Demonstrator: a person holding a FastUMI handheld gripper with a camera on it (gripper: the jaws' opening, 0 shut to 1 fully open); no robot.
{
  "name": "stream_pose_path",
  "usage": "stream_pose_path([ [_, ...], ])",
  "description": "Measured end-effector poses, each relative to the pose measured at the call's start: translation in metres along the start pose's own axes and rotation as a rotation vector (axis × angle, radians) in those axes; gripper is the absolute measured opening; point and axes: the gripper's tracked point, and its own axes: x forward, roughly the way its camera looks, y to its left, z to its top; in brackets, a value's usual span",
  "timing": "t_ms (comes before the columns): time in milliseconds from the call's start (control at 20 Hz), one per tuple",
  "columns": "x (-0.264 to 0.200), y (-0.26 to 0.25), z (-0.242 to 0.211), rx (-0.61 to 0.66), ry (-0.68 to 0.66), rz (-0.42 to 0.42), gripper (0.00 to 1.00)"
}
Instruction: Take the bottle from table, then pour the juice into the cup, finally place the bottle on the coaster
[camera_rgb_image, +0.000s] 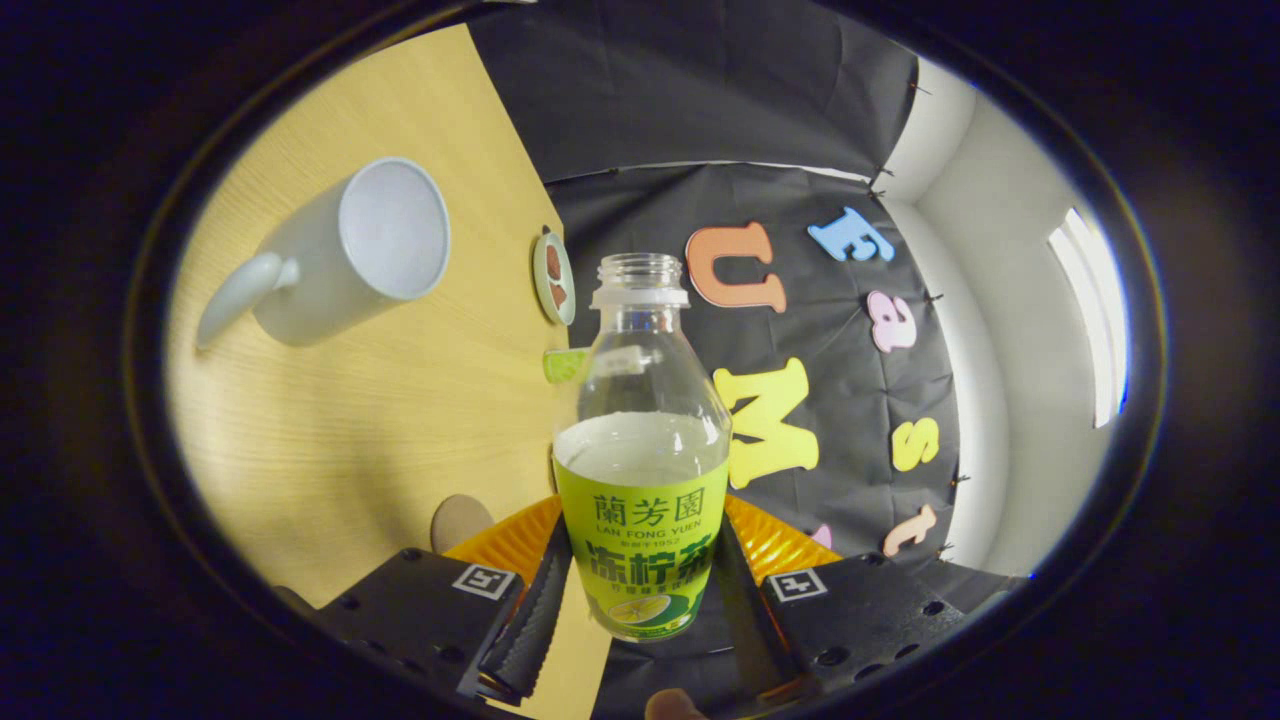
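Clear plastic juice bottle (642, 470), uncapped and roughly half full, sits clamped at its labelled lower body in the gripper (640, 600), tilted off the counter (380, 420) near the white mug (345, 255); looks light, slick, squeezable, so the grip belongs low.

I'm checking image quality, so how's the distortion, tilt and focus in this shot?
Gripper view: fisheye bends the table edge; the scene looks rolled sideways, the cup seeming tipped; the bottle, clamped by the gripper, is sharp.
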Motion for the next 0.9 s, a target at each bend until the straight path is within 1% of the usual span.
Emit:
stream_pose_path([
  [450,0.000,-0.003,0.006,-0.150,-0.016,-0.044,0.77],
  [900,-0.004,-0.006,0.014,-0.237,-0.028,-0.073,0.77],
])
